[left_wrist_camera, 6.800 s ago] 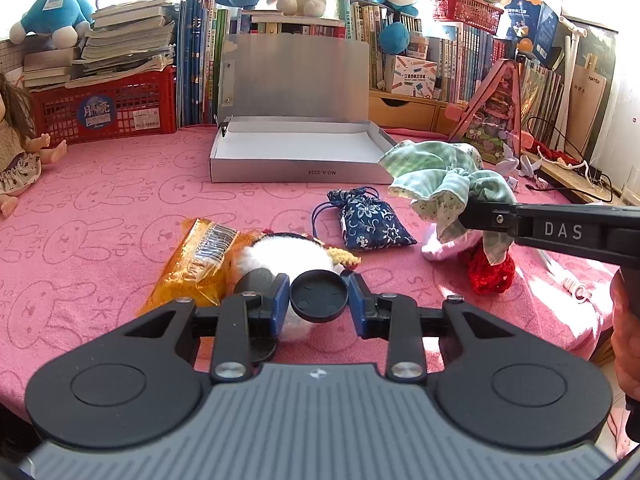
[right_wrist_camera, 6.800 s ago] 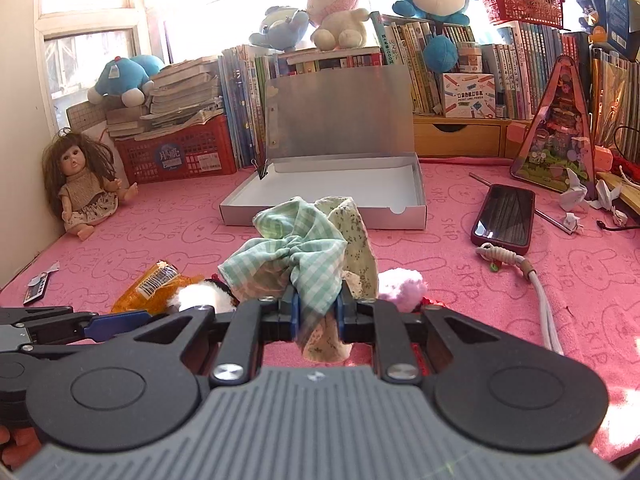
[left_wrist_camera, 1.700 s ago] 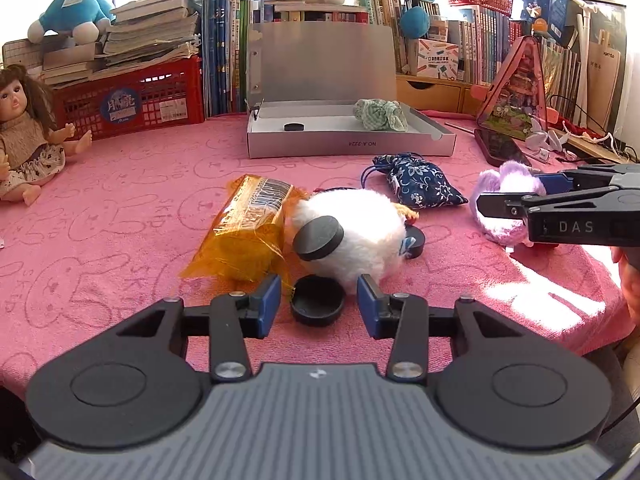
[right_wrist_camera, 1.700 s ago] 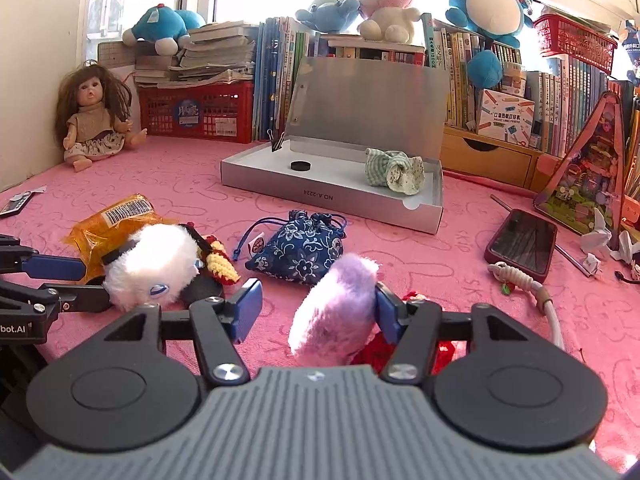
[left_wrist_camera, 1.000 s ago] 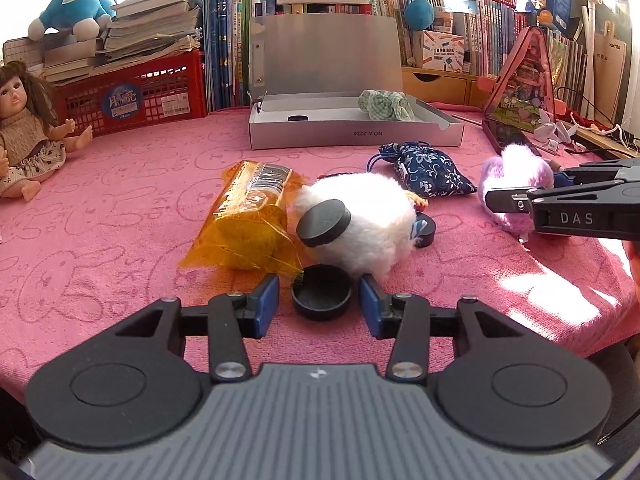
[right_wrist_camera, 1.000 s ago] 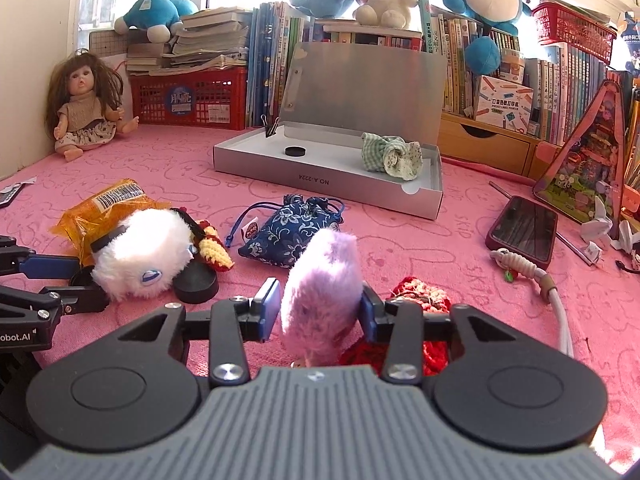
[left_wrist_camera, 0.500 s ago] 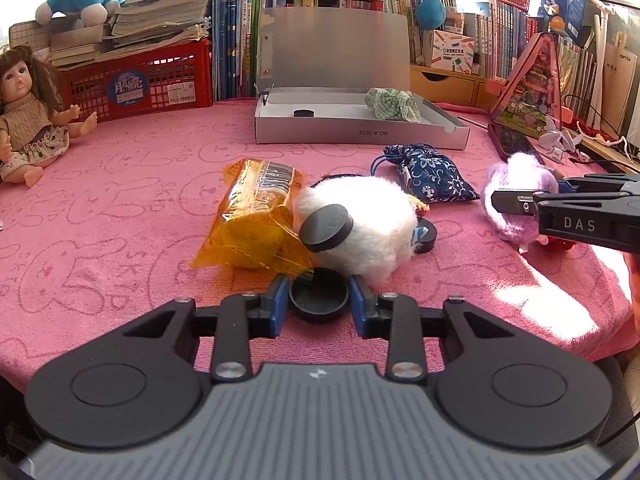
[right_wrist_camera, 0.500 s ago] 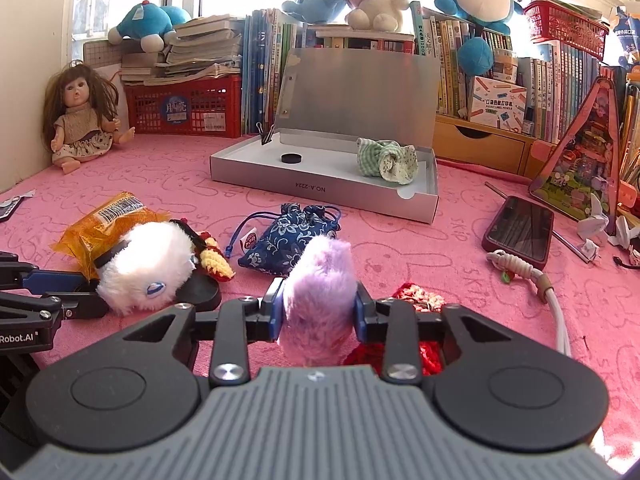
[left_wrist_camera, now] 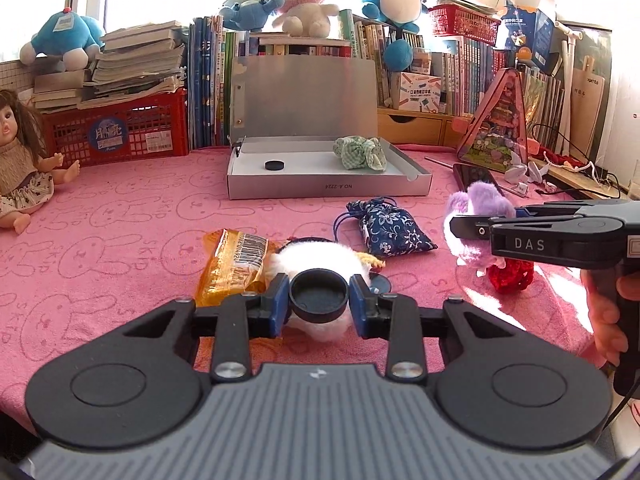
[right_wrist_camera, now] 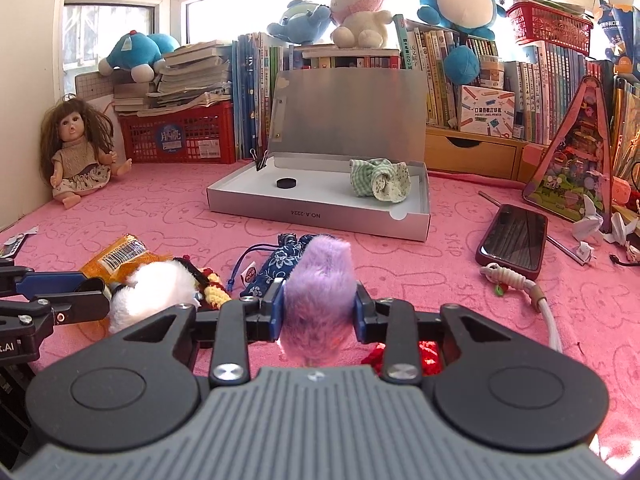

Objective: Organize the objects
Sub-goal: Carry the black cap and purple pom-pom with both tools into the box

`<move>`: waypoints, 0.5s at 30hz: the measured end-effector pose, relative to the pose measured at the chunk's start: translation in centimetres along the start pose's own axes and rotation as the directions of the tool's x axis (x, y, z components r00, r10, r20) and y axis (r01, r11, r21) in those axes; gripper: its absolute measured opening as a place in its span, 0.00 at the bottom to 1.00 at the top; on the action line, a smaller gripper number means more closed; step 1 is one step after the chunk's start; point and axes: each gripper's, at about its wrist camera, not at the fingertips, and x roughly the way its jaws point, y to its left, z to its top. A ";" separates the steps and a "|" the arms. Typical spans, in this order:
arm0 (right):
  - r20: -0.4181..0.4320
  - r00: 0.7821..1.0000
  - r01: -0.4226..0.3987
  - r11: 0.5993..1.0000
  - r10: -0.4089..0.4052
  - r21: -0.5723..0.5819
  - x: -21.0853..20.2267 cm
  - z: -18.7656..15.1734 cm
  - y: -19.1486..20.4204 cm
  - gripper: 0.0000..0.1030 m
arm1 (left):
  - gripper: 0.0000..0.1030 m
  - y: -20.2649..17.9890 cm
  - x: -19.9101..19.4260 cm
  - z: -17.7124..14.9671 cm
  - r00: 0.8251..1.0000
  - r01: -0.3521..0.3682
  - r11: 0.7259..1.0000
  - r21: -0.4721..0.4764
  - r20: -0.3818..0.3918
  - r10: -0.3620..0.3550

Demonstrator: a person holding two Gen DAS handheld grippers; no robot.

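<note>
My left gripper (left_wrist_camera: 319,298) is shut on a round black cap (left_wrist_camera: 318,295), held just above the white fluffy toy (left_wrist_camera: 320,258). My right gripper (right_wrist_camera: 319,304) is shut on a purple fluffy toy (right_wrist_camera: 320,280), which also shows in the left wrist view as the purple toy (left_wrist_camera: 478,208) above a red knitted piece (left_wrist_camera: 512,274). On the pink cloth lie an orange snack packet (left_wrist_camera: 232,266) and a blue floral pouch (left_wrist_camera: 386,228). The open grey box (left_wrist_camera: 328,190) at the back holds a black disc (left_wrist_camera: 275,165) and a green checked cloth bundle (left_wrist_camera: 360,153).
A phone (right_wrist_camera: 514,242) and a white cord (right_wrist_camera: 520,284) lie at the right. A doll (right_wrist_camera: 76,148) sits at the left by a red crate (right_wrist_camera: 180,136). Books and plush toys line the back. A pink triangular toy house (right_wrist_camera: 576,156) stands at the far right.
Both grippers closed, the left on the black cap, the right on the purple toy. The left then rose, lifting the cap off the cloth to in front of the white toy.
</note>
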 end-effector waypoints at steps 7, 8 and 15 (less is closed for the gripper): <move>-0.020 0.999 0.036 0.998 -0.035 0.058 0.7 0.8 -0.4 0.36 | 0.36 -0.7 1.5 1.8 1.000 0.007 1.000 -0.020 -0.014 -0.007; -0.020 0.999 0.040 0.997 -0.039 0.059 0.7 1.0 -0.4 0.36 | 0.37 -0.8 1.8 2.1 1.000 0.007 1.000 -0.018 -0.012 -0.007; -0.031 0.998 0.050 0.996 -0.047 0.077 1.2 1.9 -0.6 0.36 | 0.37 -1.2 4.1 4.2 1.000 0.007 1.000 -0.019 -0.017 -0.008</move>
